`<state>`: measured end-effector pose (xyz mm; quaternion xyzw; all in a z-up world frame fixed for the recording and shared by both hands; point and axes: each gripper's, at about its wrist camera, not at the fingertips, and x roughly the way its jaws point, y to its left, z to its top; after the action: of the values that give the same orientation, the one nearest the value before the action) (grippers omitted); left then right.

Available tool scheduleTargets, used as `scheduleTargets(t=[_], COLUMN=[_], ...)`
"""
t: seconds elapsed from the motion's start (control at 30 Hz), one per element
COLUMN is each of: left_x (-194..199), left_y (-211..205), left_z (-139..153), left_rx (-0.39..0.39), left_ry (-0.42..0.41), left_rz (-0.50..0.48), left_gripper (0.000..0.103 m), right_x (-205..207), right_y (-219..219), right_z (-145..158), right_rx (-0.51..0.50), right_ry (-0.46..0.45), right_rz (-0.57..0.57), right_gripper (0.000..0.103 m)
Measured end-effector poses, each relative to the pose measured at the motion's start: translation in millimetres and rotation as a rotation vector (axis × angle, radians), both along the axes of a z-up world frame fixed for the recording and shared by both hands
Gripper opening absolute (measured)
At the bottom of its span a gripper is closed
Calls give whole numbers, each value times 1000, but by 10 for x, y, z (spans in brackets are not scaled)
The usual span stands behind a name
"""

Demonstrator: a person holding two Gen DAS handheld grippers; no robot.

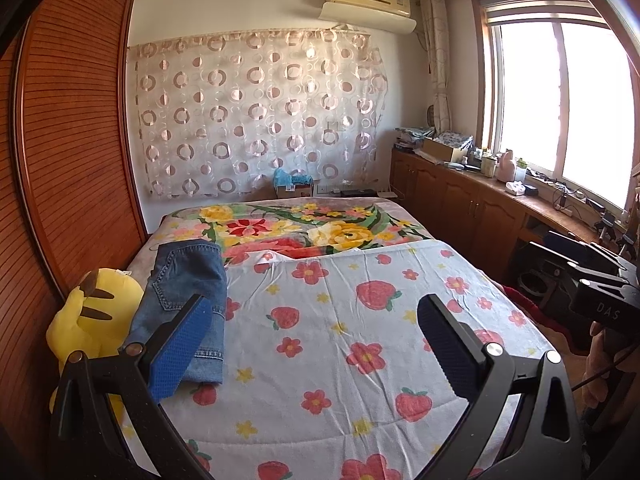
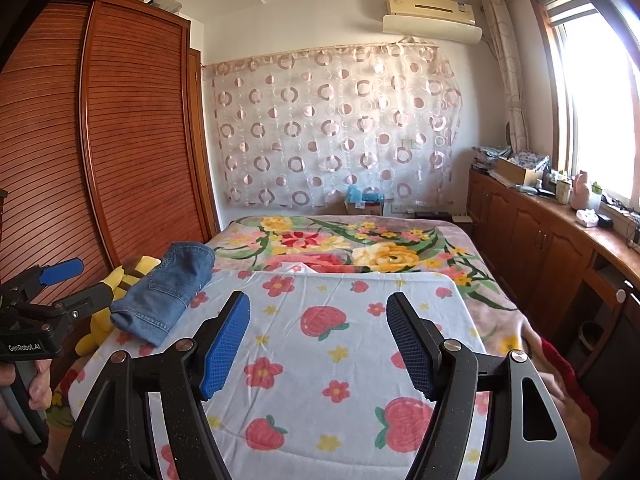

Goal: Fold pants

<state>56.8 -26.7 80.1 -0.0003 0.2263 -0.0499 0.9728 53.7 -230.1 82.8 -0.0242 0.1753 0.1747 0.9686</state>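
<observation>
- Bedroom scene: bed (image 1: 400, 232) in the middle, covered by a floral blanket (image 1: 304, 228) at the far end and a strawberry-print sheet (image 1: 340, 320) on the near part.
- Louvered wooden wardrobe (image 1: 76, 140) along the left side; circle-pattern curtain (image 1: 256, 116) on the back wall, air conditioner (image 1: 368, 4) above it.
- Bright window (image 1: 560, 108) on the right, cluttered wooden counter (image 1: 520, 200) running below it.
- Pants (image 1: 188, 304), blue denim, already folded into a compact stack, lying at the left edge of the strawberry-print sheet; back pocket faces up.
- Yellow plush toy (image 1: 96, 320) just beside the pants on their left, touching or nearly so; contact hard to confirm from the fisheye.
- Left gripper (image 1: 316, 344): fingers spread wide, blue pads visible, nothing between them; hovers over the sheet, its left pad overlapping the pants' near end in view, apparently above rather than gripping.
- In the right wrist view, left gripper (image 2: 72, 284) shows at the left edge, near the plush toy, held by a hand (image 2: 24, 392).
- Right gripper (image 2: 318, 344): fingers wide apart, empty, over bare sheet (image 2: 340, 360), well to the right of the pants (image 2: 164, 292).
- Right gripper's body (image 1: 592, 280) also shows at the right edge of the left wrist view.
</observation>
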Motion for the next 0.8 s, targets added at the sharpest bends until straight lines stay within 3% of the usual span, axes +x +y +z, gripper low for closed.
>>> scheduleTargets(t=[0.8], left_x=[0], left_y=[3], left_z=[-7], left_rx=[2], left_ry=[-2], left_rz=[-2], left_gripper=[103], right_x=[-10], right_y=[41], right_z=[-14], right_rx=[-1], right_ry=[-3], right_rz=[-9], right_gripper=[73])
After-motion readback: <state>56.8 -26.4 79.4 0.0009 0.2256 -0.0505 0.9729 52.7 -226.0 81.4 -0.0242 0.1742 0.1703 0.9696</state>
